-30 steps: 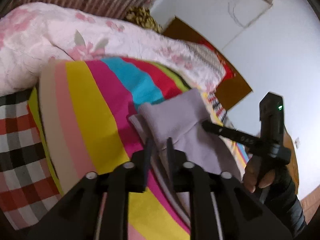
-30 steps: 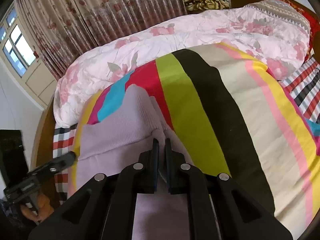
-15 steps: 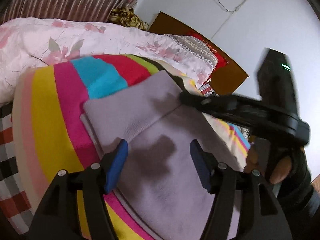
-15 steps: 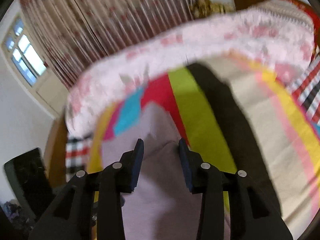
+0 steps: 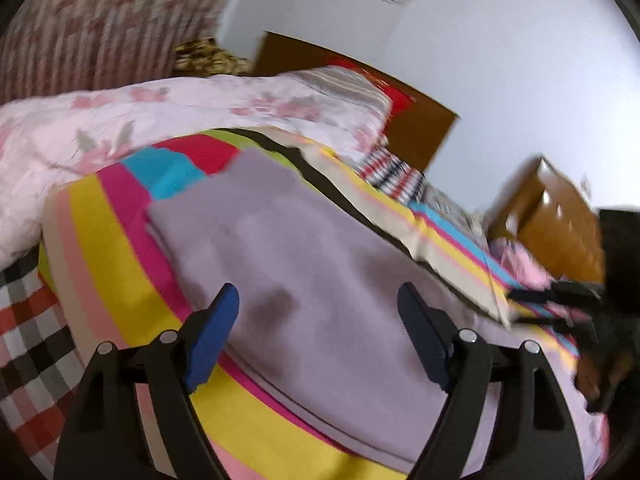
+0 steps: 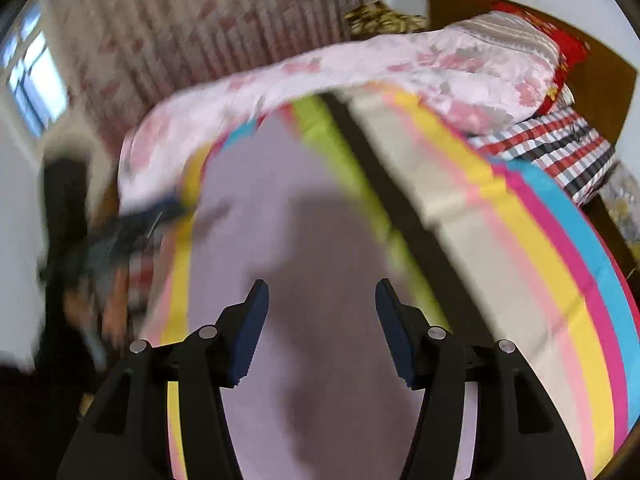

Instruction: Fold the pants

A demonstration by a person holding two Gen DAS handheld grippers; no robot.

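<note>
Light lilac pants lie folded flat on a rainbow-striped sheet; they also show in the right wrist view. My left gripper is open and empty above the pants. My right gripper is open and empty above the pants too, casting a shadow on them. The right gripper shows blurred at the right edge of the left wrist view, and the left one blurred at the left of the right wrist view.
A pink floral quilt lies bunched along the far side of the bed. A checked sheet shows at the left. A wooden headboard and wooden cabinet stand by the white wall. Curtains hang behind.
Both grippers were shut on the pants' edge a second ago; they have opened, let go and pulled back. The pants now lie flat on the sheet.
</note>
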